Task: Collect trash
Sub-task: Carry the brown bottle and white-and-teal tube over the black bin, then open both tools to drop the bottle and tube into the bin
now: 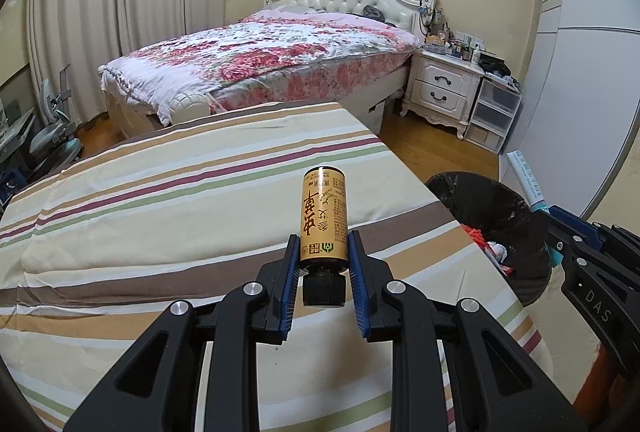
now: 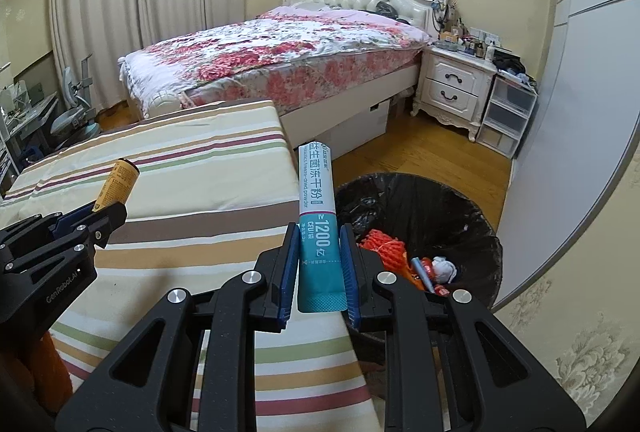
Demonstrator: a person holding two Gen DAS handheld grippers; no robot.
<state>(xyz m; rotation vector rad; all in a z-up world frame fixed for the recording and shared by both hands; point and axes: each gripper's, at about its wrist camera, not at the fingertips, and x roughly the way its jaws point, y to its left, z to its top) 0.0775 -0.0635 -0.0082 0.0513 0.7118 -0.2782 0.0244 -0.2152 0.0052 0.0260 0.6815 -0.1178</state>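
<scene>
Striped bedding (image 1: 160,232) is lying bare; I'm clamping a bottle (image 1: 324,216) in my left gripper (image 1: 324,264), a tube (image 2: 318,224) in my right gripper (image 2: 319,264), both undropped beside the half-filled bin (image 2: 480,232), lower right.

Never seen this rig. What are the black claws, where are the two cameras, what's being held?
No robot here: a person holds a two-finger gripper in each hand, each with a fisheye camera looking along its fingers. The left camera shows the left gripper shut on a yellow bottle, cap toward the camera, above a striped cloth. The right camera shows the right gripper shut on a teal-and-white tube, near a black-lined bin that already holds scraps. Each gripper also appears at the edge of the other's view. Behind is a bed.
</scene>
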